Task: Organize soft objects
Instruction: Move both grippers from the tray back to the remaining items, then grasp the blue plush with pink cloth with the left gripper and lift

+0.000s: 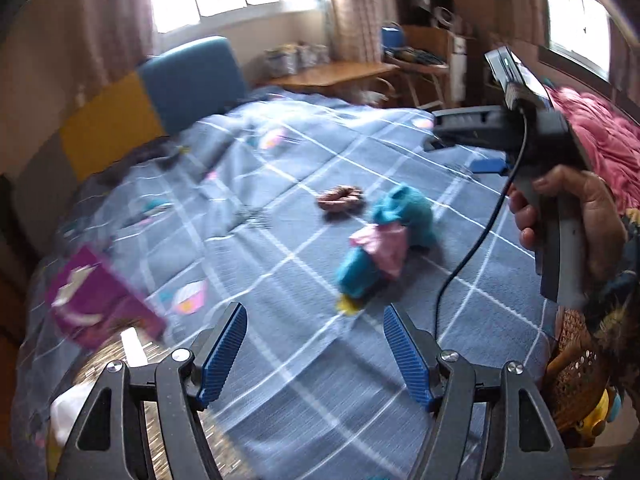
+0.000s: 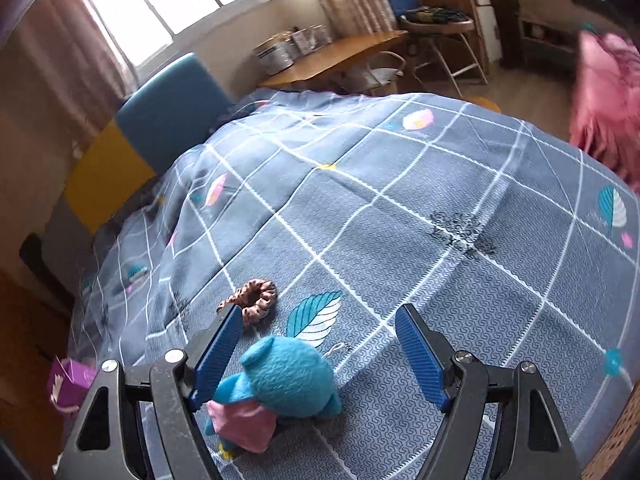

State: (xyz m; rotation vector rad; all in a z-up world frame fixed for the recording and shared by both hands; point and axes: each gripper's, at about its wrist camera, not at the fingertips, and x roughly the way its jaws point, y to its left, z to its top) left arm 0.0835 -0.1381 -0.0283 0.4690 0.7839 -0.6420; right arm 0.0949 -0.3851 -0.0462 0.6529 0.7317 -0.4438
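A teal plush toy in a pink dress (image 1: 384, 240) lies on the blue checked bedspread (image 1: 280, 360), with a brown patterned scrunchie (image 1: 340, 198) just beyond it. My left gripper (image 1: 316, 354) hovers open over bare bedspread, short of the toy. A hand holds my right gripper (image 1: 464, 148) at the right, above the bed. In the right wrist view that right gripper (image 2: 320, 356) stands open. The plush toy (image 2: 288, 380) lies low between its fingers, close to the left pad, and no pad presses on it. The scrunchie (image 2: 250, 300) lies just past the left fingertip.
A purple box (image 1: 96, 300) and a glittery gold object (image 1: 100, 360) sit at the bed's near left. A wicker basket (image 1: 576, 360) stands at the right edge. Pink cloth (image 2: 608, 100) lies far right. A blue and yellow headboard (image 2: 168, 108), a wooden desk (image 2: 340, 58) and chairs stand behind.
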